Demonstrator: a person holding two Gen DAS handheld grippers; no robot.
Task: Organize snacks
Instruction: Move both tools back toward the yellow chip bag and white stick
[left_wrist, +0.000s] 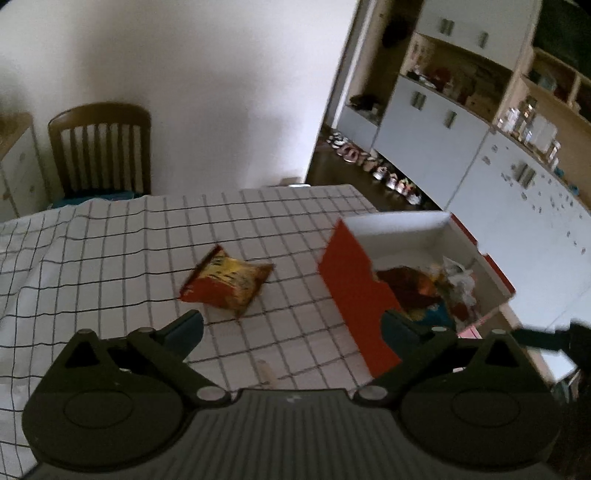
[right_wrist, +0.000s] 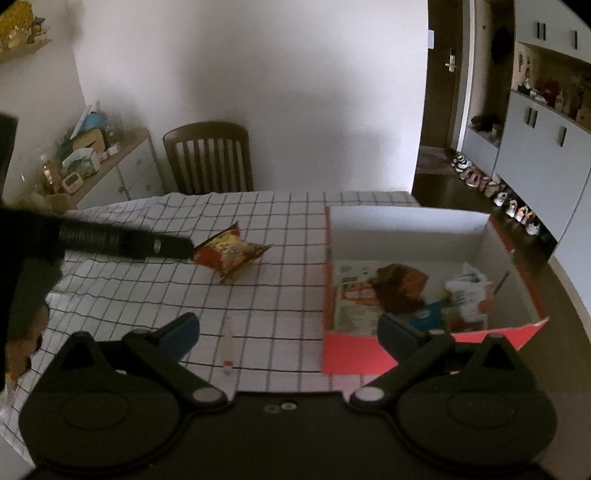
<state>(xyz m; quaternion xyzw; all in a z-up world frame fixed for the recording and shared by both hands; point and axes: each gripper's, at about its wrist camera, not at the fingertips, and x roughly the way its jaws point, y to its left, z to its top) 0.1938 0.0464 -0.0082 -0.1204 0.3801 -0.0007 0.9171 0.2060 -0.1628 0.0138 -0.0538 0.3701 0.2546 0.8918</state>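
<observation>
A red and yellow snack bag lies on the checked tablecloth; it also shows in the right wrist view. To its right stands an open red box with a white inside, holding several snack packets; the box also shows in the right wrist view. My left gripper is open and empty, hovering just short of the bag. My right gripper is open and empty near the box's front left corner. The left gripper's arm reaches in from the left beside the bag.
A small clear tube with a red end lies on the cloth near the front edge. A wooden chair stands behind the table. A sideboard with clutter is at the left, white cabinets and shoes at the right.
</observation>
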